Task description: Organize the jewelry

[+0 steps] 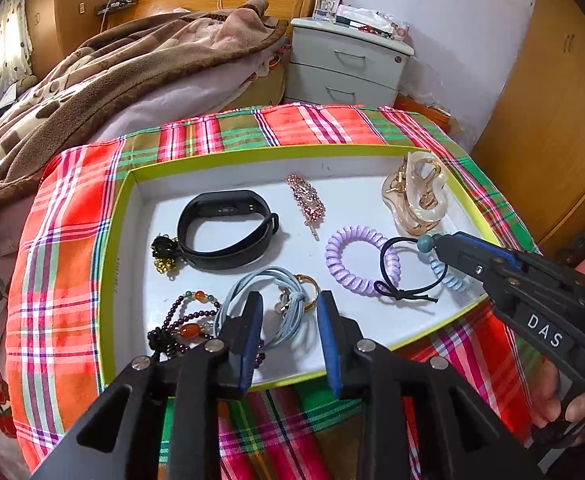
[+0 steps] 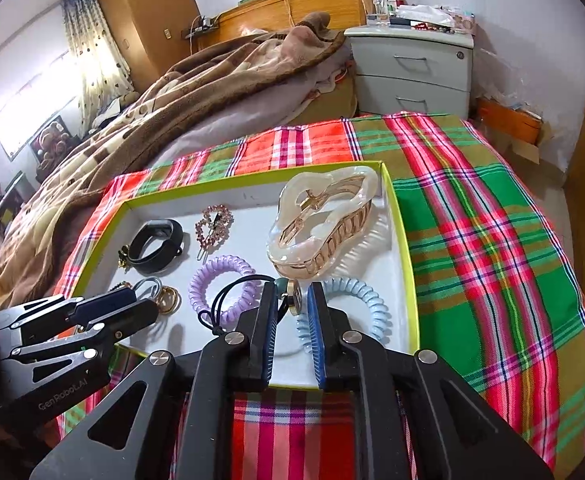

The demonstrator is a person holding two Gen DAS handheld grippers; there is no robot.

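A white tray with a lime rim (image 1: 110,240) holds the jewelry. My left gripper (image 1: 290,308) stands open over a grey-blue hair tie (image 1: 252,280) with a gold ring; its pads do not press it. My right gripper (image 2: 292,294) is open too. The teal bead and gold charm (image 2: 294,300) of a black elastic hair tie (image 1: 408,288) sit loose between its pads. Around them lie a purple spiral tie (image 1: 356,258), a light blue spiral tie (image 2: 360,304), a cream claw clip (image 2: 324,224), a pink rhinestone clip (image 1: 306,200), a black wristband (image 1: 224,232) and a bead bracelet (image 1: 188,320).
The tray rests on a red and green plaid cloth (image 2: 492,240). Behind it lie a bed with a brown blanket (image 1: 112,76) and a grey nightstand (image 1: 348,68) with clutter on top. A wooden wardrobe (image 1: 552,120) stands at the right.
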